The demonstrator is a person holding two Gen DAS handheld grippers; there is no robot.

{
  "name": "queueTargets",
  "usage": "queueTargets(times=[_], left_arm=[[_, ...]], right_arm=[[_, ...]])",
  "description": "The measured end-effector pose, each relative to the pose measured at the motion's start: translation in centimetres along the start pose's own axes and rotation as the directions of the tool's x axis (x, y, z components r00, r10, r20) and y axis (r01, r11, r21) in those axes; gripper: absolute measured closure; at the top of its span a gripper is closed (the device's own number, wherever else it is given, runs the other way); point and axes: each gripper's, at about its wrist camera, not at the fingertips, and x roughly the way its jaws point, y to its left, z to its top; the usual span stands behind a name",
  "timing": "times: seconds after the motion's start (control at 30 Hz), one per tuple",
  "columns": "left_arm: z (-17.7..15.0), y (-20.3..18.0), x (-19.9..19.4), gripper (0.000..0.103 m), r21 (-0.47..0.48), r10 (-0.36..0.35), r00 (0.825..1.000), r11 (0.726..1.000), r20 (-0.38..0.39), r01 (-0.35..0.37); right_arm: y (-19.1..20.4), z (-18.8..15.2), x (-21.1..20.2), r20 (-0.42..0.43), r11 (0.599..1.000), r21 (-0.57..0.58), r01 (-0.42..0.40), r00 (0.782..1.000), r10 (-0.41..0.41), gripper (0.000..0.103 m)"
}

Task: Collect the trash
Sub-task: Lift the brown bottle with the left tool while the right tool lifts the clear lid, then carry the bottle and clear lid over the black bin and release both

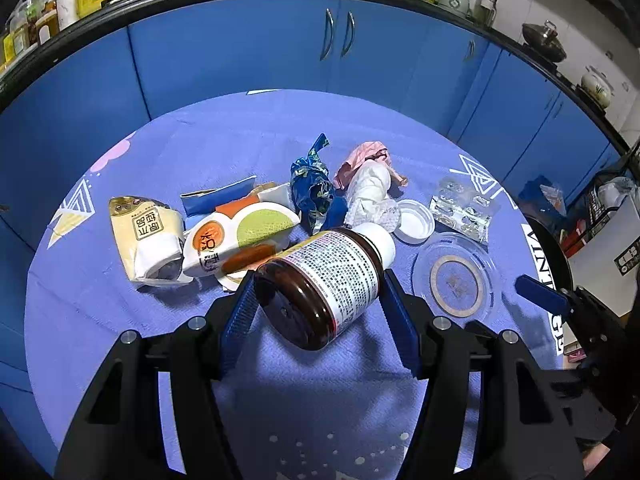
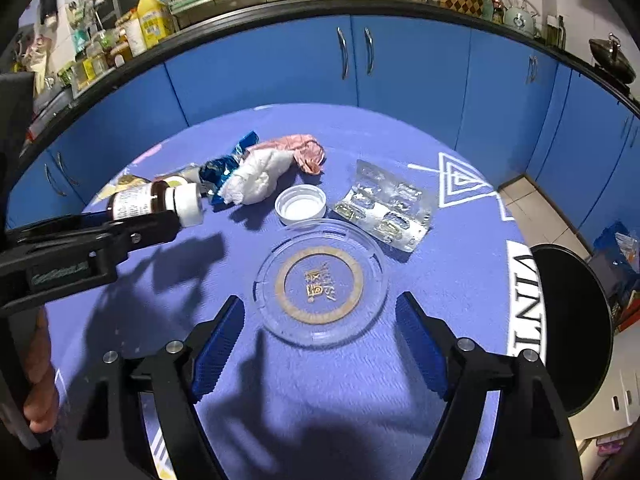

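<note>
Clamped between the left gripper point(image 1: 318, 300) blades, the brown bottle point(image 1: 320, 284) is riding clear of the cloth for binning (right gripper point(image 2: 320, 344) is gaping over the clear lid point(image 2: 322, 280)).

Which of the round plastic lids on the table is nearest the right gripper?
The clear plastic lid with the gold ring, lying just ahead of the open right gripper. The smaller white cap sits farther off, beyond it.

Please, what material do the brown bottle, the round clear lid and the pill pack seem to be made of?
Brown bottle: glossy amber plastic or glass, which one is unclear; highlights on its base, paper label. Clear lid: transparent plastic; the cloth shows through it. Pill pack: clear plastic blisters, probably silvery foil backing; it glints.
</note>
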Motion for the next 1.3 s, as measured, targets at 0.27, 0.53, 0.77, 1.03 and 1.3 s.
queueTargets(times=[0.27,0.53,0.77,1.03,1.3], left_arm=[[0.4,0.4,0.8,0.041,0.002,0.023,1.0,1.0,0.003,-0.023],[0.7,0.6,1.5,0.041,0.004,0.025,1.0,1.0,-0.003,-0.025],[1.1,0.7,1.9,0.041,0.008,0.025,1.0,1.0,-0.008,-0.024],[1.4,-0.6,1.3,0.041,0.031,0.019,1.0,0.999,0.008,-0.02],[1.7,-3.5,0.4,0.041,0.089,-0.001,1.0,0.996,0.031,-0.002]], right_arm=[[0.9,1.4,2.6,-0.048,0.999,-0.031,0.019,0.999,-0.021,0.018],[1.1,1.8,4.3,-0.077,0.998,-0.049,0.037,0.996,-0.041,0.013],[1.3,1.6,4.2,-0.053,0.997,-0.064,0.042,0.998,-0.045,0.016],[0.6,1.1,2.4,-0.024,0.997,-0.06,0.043,0.999,-0.045,0.017],[-1.0,1.1,-0.6,0.031,0.997,-0.034,0.063,0.998,-0.062,0.017]])
